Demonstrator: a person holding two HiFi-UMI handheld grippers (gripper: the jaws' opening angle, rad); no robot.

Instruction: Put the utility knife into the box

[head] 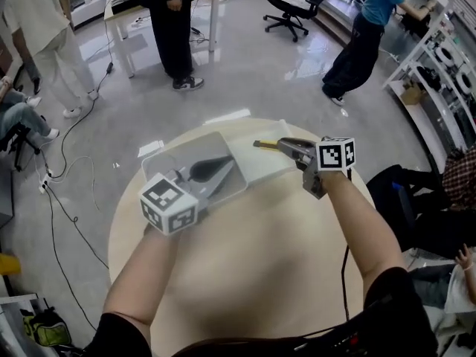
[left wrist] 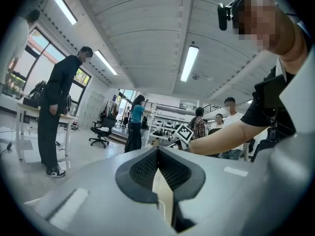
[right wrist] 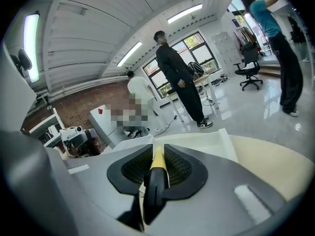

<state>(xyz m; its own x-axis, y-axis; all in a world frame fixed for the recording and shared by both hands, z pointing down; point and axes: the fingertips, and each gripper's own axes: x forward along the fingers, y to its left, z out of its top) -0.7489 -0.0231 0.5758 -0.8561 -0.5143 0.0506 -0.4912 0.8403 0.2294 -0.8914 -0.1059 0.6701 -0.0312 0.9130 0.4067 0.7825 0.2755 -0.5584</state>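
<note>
No legible text or labels

Glossy grey floor [head: 245, 73], office chair [head: 294, 10]

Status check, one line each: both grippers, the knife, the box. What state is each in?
left gripper: jaws together at the tips, nothing visibly held, over the box.
right gripper: jaws shut on the utility knife.
utility knife: held in the air beside the box, not yet inside; can't tell whether the blade is out.
box: clear, open on top, standing on the table, no knife in it.
</note>
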